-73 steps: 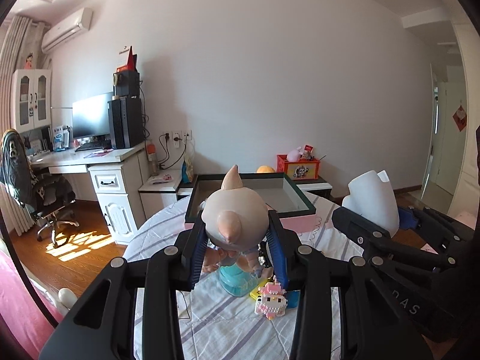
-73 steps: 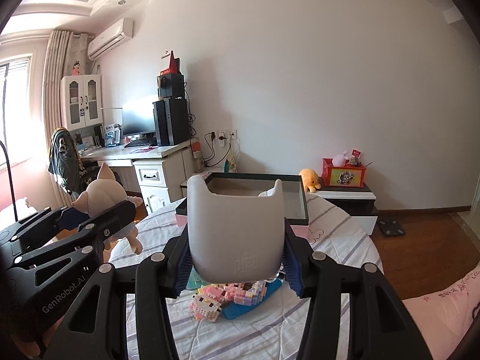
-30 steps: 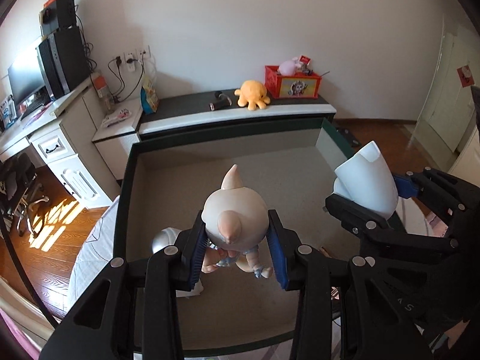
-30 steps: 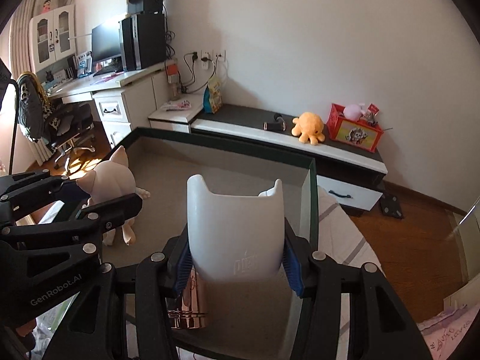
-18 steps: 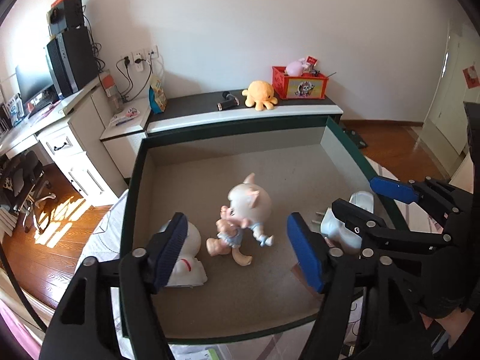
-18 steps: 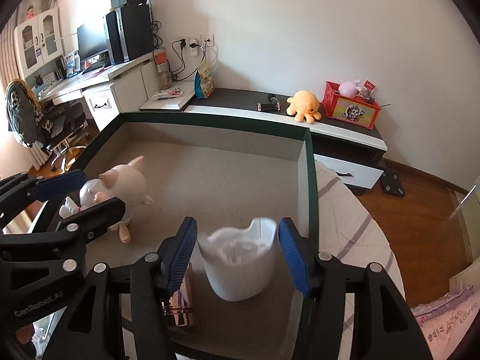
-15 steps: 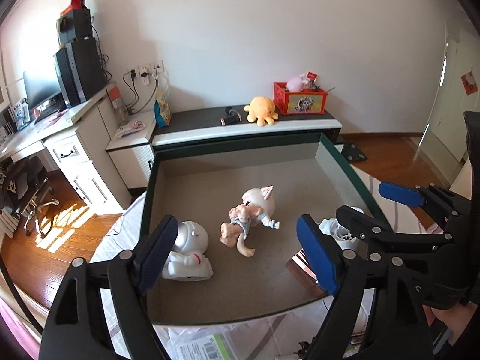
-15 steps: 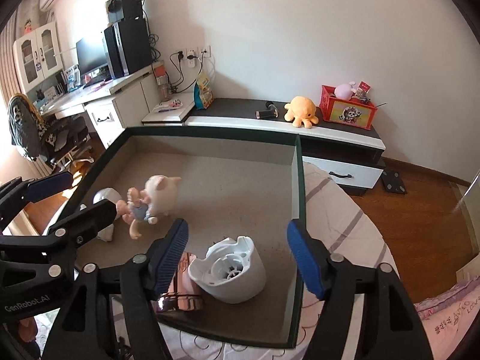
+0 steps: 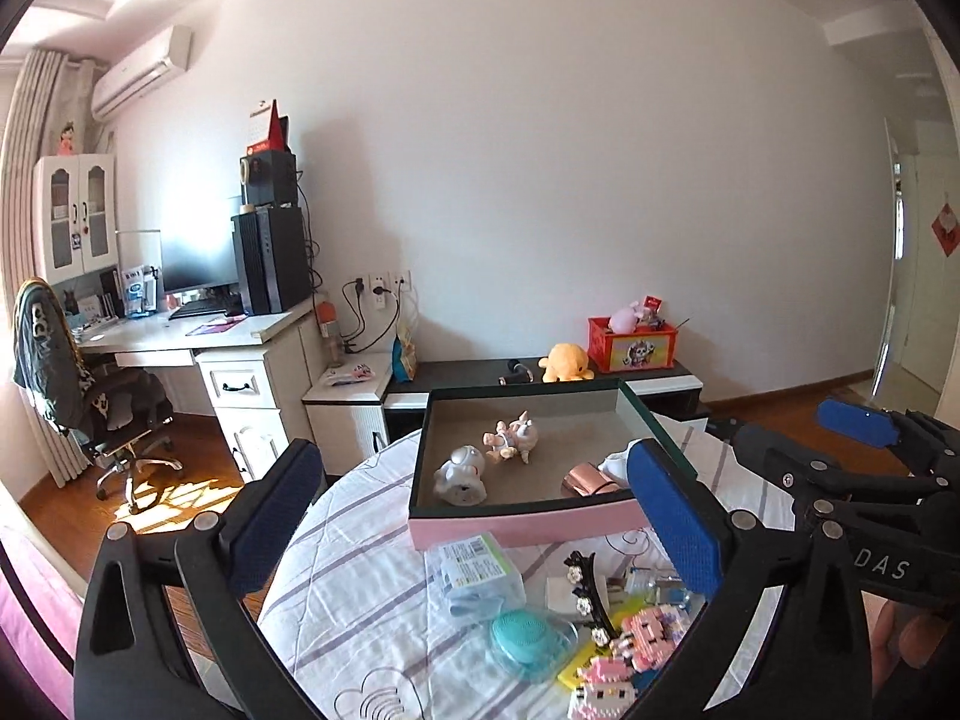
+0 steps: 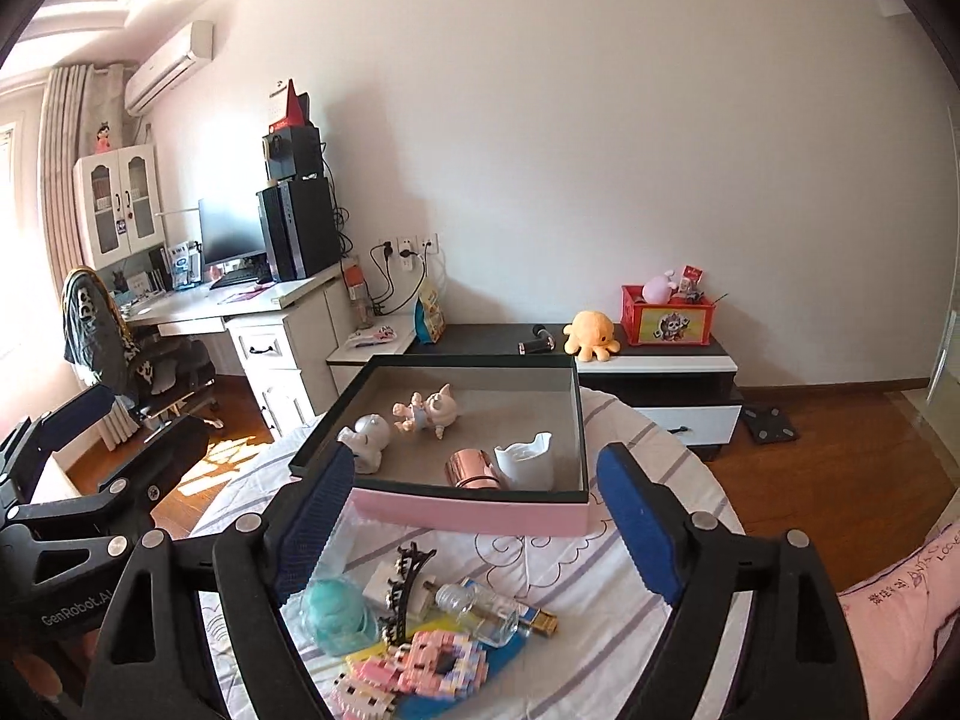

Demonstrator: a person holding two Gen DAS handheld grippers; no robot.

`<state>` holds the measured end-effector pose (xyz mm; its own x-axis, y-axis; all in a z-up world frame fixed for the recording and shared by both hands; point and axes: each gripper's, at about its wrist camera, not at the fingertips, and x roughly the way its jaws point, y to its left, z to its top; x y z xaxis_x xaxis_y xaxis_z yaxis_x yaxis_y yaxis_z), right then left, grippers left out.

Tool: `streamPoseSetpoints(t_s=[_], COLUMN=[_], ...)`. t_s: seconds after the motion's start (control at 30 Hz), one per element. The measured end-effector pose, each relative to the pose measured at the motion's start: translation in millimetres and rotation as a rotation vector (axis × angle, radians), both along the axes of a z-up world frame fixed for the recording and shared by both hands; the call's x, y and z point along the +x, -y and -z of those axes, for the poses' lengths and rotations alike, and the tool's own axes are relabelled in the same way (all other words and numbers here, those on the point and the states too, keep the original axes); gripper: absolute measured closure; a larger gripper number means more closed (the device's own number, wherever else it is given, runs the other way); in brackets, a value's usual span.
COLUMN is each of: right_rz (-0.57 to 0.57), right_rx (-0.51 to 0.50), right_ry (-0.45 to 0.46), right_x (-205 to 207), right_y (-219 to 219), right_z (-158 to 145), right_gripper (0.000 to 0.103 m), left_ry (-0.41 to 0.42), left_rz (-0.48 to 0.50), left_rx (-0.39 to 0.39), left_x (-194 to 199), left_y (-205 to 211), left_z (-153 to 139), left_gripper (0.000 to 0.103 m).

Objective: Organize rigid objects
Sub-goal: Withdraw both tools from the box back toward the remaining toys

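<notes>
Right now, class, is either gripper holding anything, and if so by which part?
Nothing is held. The left gripper and right gripper are empty, jaws still opening. The pig figure and white cup rest in the box.

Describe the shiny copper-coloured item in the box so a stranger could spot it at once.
Start at the round table with the striped cloth and find the shallow box with pink sides and a dark rim. In its near right part, a small metallic cup lies on its side beside a white cup. It is the only shiny, rose-gold thing there; its neighbours are matt white or pale pink.
</notes>
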<state>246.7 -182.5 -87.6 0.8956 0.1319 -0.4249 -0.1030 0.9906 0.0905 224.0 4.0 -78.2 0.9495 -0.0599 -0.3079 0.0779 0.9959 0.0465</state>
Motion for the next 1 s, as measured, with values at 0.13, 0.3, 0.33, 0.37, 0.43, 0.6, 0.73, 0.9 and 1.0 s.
streamPoseSetpoints(t_s=[0.13,0.3,0.33,0.37,0.43,0.6,0.73,0.9,1.0], right_rz=[0.024,0.073,0.069,0.064,0.06,0.063,0.07,0.081,0.087], right_rx=[-0.013,-0.031,-0.026,-0.026,-0.028,-0.051,-0.054,-0.058,-0.063], right_ry=[0.056,0.12,0.136,0.143,0.154,0.186,0.198,0.214,0.218], right_x=[-50,-97,-105,-112,-122,-142,-152,-159,-163], right_y=[-8,-14,-15,-16,-19,-23,-24,-23,-23], right_z=[-6,-10,-11,-13,-15,-19,-22,-25,-25], right_gripper=[0.018,0.001,0.0,0.0,0.0,0.0,0.0,0.0,0.0], left_ry=[0.045,0.077,0.082,0.077,0.072,0.097,0.116,0.131,0.127], left_rz=[-0.008,-0.057,-0.057,-0.063,-0.063,-0.076,-0.08,-0.072,-0.064], left_rx=[-0.003,-0.033,-0.041,-0.041,-0.027,-0.017,-0.019,-0.033,-0.037], left_x=[-49,-90,-95,-98,-105,-118,-126,-129,-129], left_y=[-6,-21,-24,-26,-24,-20,-19,-19,-18], left_z=[-6,-13,-14,-14,-14,-17,-21,-23,-22], left_gripper=[0.0,0.0,0.0,0.0,0.0,0.0,0.0,0.0,0.0])
